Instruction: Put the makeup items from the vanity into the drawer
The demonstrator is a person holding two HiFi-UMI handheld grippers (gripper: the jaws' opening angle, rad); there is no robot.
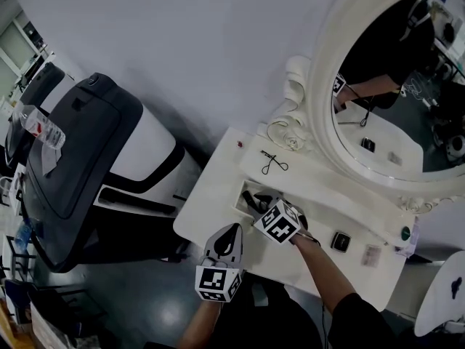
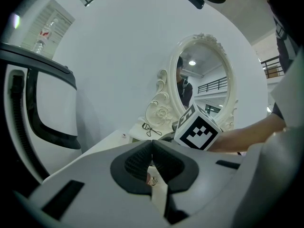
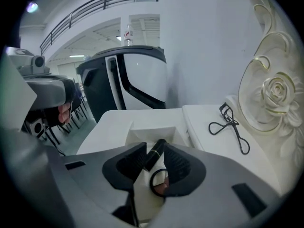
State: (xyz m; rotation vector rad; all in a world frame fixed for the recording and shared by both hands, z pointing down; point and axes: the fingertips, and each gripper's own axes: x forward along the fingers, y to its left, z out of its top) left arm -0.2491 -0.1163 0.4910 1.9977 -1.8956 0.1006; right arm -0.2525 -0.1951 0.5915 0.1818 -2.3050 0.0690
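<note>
Right gripper (image 3: 155, 148) tilts down over the open drawer (image 3: 156, 129), its jaws partway closed and clamped on a slim dark tube (image 3: 151, 159) with a pale band, so the tube hangs above the drawer's white inside. Left gripper (image 2: 152, 151) is near the front edge of the vanity (image 1: 211, 195), jaw tips pressed together with nothing between them. Eyelash curler (image 3: 232, 125) lies on the raised shelf below the mirror (image 1: 392, 86); a small dark compact (image 1: 340, 241) sits on the top, well apart from the drawer.

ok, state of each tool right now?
Left tool: closed, nothing held.
Right tool: closed on a black tube.
</note>
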